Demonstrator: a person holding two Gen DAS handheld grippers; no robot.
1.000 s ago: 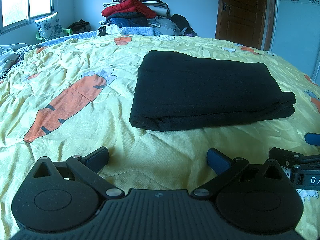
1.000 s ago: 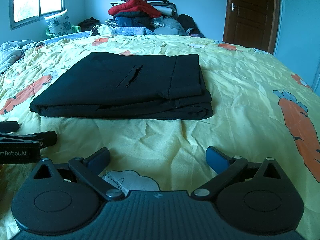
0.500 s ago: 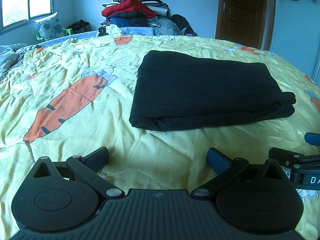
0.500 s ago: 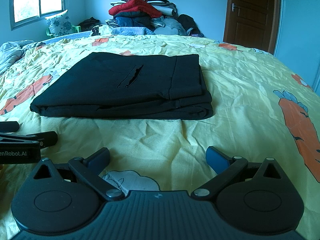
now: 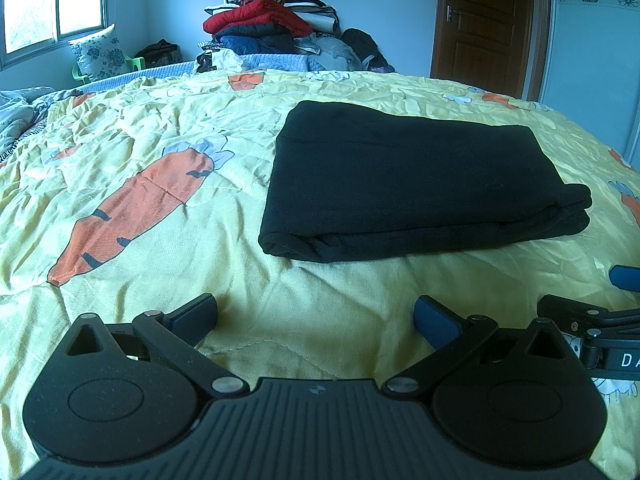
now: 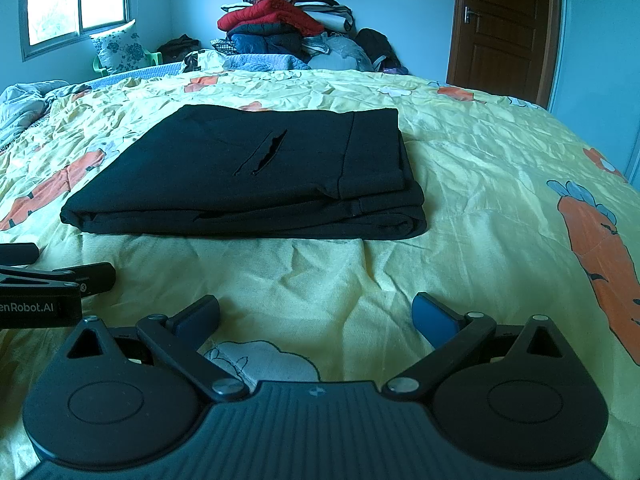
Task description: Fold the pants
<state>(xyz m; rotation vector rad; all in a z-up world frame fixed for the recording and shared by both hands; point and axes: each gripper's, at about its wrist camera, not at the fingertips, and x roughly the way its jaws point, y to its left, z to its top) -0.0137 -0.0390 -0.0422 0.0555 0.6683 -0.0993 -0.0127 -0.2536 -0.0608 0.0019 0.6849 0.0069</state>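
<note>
Black pants (image 5: 416, 176) lie folded into a flat rectangle on the yellow carrot-print bedspread (image 5: 160, 168). In the right wrist view the same pants (image 6: 248, 176) show a pocket slit on top. My left gripper (image 5: 316, 314) rests low on the bedspread, short of the pants' near edge, open with nothing between its fingers. My right gripper (image 6: 316, 314) is likewise open and empty, a little back from the pants. Each gripper shows at the edge of the other's view: the right one (image 5: 600, 308), the left one (image 6: 60, 276).
A tall pile of clothes (image 5: 272, 28) sits at the bed's far end. A brown door (image 5: 484, 24) stands at the back right, a window (image 5: 52, 4) at the back left. A floral pillow (image 5: 100, 56) lies near the window.
</note>
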